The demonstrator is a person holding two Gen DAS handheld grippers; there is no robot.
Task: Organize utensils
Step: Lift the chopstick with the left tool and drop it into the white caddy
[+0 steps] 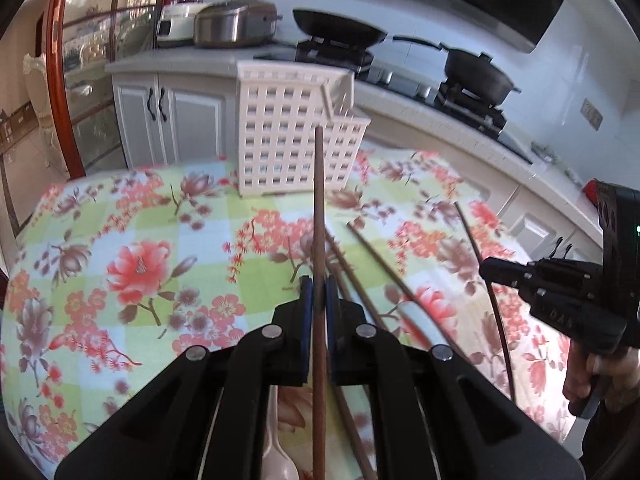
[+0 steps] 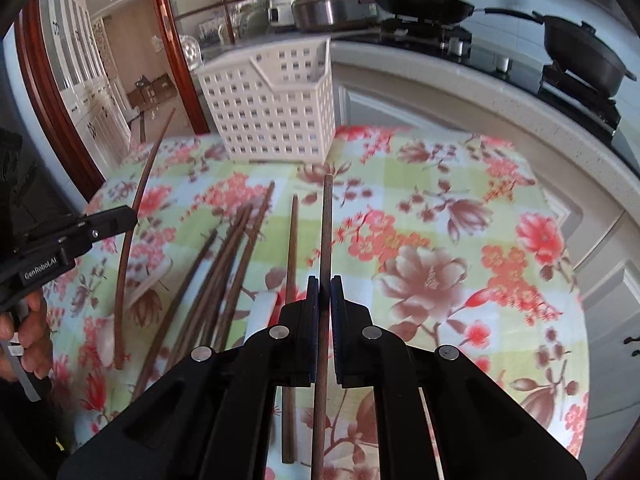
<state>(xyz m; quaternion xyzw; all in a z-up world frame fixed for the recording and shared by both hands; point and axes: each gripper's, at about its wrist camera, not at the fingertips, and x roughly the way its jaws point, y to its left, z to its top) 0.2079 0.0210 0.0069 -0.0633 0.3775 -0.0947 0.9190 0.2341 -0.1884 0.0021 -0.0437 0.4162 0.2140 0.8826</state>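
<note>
A white lattice utensil basket [image 1: 296, 136] stands at the table's far edge; it also shows in the right wrist view [image 2: 272, 108]. My left gripper [image 1: 319, 292] is shut on a brown chopstick [image 1: 319, 208] that points up toward the basket. My right gripper [image 2: 324, 292] is shut on another brown chopstick [image 2: 326, 232], lifted over the cloth. Several loose chopsticks [image 2: 224, 264] lie on the floral tablecloth to the right gripper's left. The left gripper [image 2: 100, 224] with its chopstick [image 2: 132, 216] shows at the left of the right view. The right gripper [image 1: 496, 270] shows at the right of the left view.
A white spoon [image 1: 278, 456] lies on the cloth under the left gripper. The round table carries a floral checked cloth [image 2: 440, 240]. Behind it runs a counter with a stove and pans [image 1: 476, 76], a rice cooker [image 1: 232, 24] and cabinets.
</note>
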